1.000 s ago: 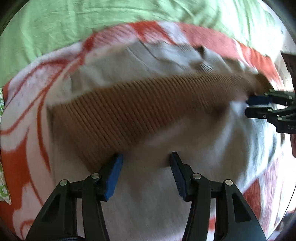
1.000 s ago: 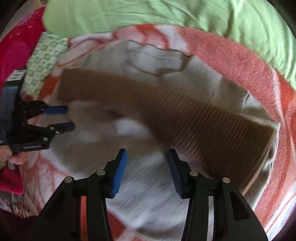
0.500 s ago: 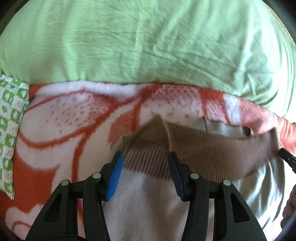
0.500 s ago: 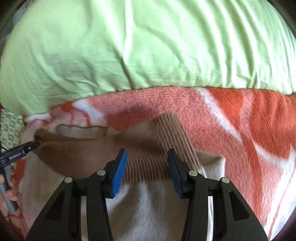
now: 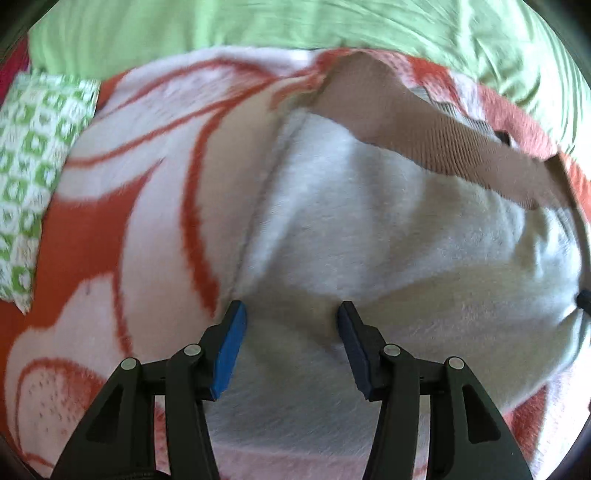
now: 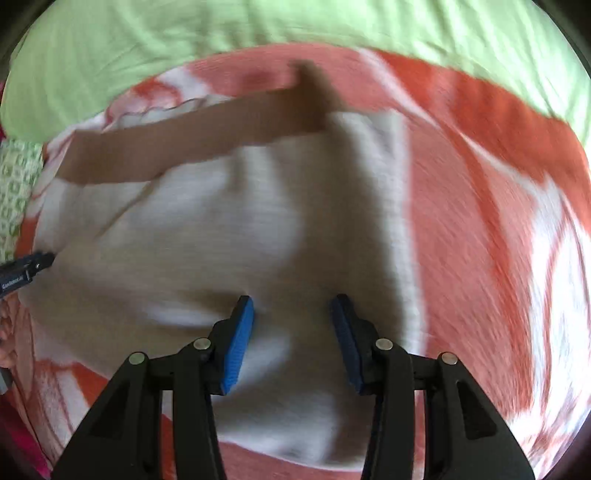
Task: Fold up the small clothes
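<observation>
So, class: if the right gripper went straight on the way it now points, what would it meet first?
Most likely the white garment: the right gripper points down at the cloth, its jaws apart. The frame is blurred, so whether it already touches is unclear.

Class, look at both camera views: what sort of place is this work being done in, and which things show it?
Most likely a bedroom, with the folding done on a bed. A soft orange-and-white blanket is the work surface, a green sheet lies behind it, and a green-patterned cushion sits at the side. A cream garment lies on the blanket.

Small white print on left gripper (image 6: 26,271) body, too blurred to read.
</observation>
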Demonstrator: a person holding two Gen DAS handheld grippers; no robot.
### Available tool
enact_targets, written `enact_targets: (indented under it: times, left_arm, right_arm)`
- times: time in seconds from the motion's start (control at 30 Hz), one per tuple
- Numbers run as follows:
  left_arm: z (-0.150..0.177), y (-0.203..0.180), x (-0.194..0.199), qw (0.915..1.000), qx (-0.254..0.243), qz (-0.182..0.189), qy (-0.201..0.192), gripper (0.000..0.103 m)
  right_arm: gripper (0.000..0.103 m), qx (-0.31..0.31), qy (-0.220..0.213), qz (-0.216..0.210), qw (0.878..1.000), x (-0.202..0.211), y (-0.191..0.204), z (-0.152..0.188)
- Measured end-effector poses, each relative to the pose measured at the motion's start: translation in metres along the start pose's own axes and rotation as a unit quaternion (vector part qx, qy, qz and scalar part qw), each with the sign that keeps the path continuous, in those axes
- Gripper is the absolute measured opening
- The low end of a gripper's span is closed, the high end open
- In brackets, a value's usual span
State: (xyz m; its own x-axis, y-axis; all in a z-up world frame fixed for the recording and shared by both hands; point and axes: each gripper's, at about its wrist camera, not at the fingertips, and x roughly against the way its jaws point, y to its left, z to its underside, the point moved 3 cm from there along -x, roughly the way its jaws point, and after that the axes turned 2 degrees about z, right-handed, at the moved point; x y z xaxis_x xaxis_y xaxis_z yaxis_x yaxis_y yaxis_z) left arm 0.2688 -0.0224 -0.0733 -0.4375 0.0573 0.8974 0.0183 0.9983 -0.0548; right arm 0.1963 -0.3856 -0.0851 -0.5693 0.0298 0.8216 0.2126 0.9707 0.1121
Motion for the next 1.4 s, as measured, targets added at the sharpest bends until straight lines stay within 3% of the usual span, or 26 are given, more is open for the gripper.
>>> enact_targets:
  times: [0.13, 0.2, 0.27, 0.33, 0.4, 0.47, 0.57, 0.77, 1.0, 1.1, 1.3, 1.4]
  left_arm:
    - [0.005, 0.011, 0.030, 0.9998, 0.016, -0.004, -0.014, 0.049]
    - [0.011, 0.012, 0.041, 0.9993, 0.027, 0.020, -0.018, 0.049]
    - [0.018, 0.008, 0.041, 0.9993, 0.019, 0.028, -0.012, 0.050]
    - [0.026, 0.006, 0.030, 1.0000, 0.002, -0.004, 0.003, 0.052]
    - [0.035, 0.013, 0.015, 0.9996, 0.001, -0.009, 0.026, 0.054]
    - [0.041, 0.021, 0.013, 0.9991, 0.017, -0.007, 0.039, 0.056]
    - [0.048, 0.026, 0.030, 0.9993, 0.028, 0.002, 0.025, 0.057]
    - [0.068, 0.042, 0.048, 0.9963, 0.078, 0.011, 0.034, 0.059]
    - [0.080, 0.050, 0.039, 0.9895, 0.124, 0.038, 0.063, 0.062]
    - [0.079, 0.051, 0.030, 0.9844, 0.151, 0.054, 0.072, 0.066]
    - [0.067, 0.059, 0.005, 0.9525, 0.270, 0.115, 0.079, 0.066]
    - [0.059, 0.053, 0.002, 0.9499, 0.274, 0.122, 0.087, 0.066]
  right_arm:
    - [0.043, -0.013, -0.026, -0.017, 0.999, 0.030, 0.001, 0.000]
    - [0.043, -0.012, -0.039, -0.036, 0.999, 0.049, 0.000, 0.008]
    - [0.043, -0.003, -0.026, -0.051, 0.998, 0.052, 0.003, 0.021]
    - [0.043, 0.014, 0.014, -0.018, 1.000, 0.031, 0.011, 0.033]
    - [0.042, 0.005, 0.064, 0.021, 0.998, 0.008, -0.004, 0.051]
    - [0.041, -0.018, 0.053, 0.010, 0.998, 0.011, -0.014, 0.056]
    - [0.042, 0.008, 0.052, 0.047, 0.997, 0.027, -0.004, 0.052]
    - [0.044, 0.010, 0.005, -0.011, 1.000, 0.064, 0.024, 0.042]
    - [0.044, 0.002, 0.009, -0.060, 0.998, 0.060, 0.063, 0.036]
    - [0.044, 0.007, 0.007, -0.074, 0.997, 0.060, 0.082, 0.032]
    - [0.044, 0.026, 0.011, -0.087, 0.996, 0.054, 0.107, 0.028]
    - [0.044, 0.025, 0.019, -0.088, 0.996, 0.048, 0.107, 0.027]
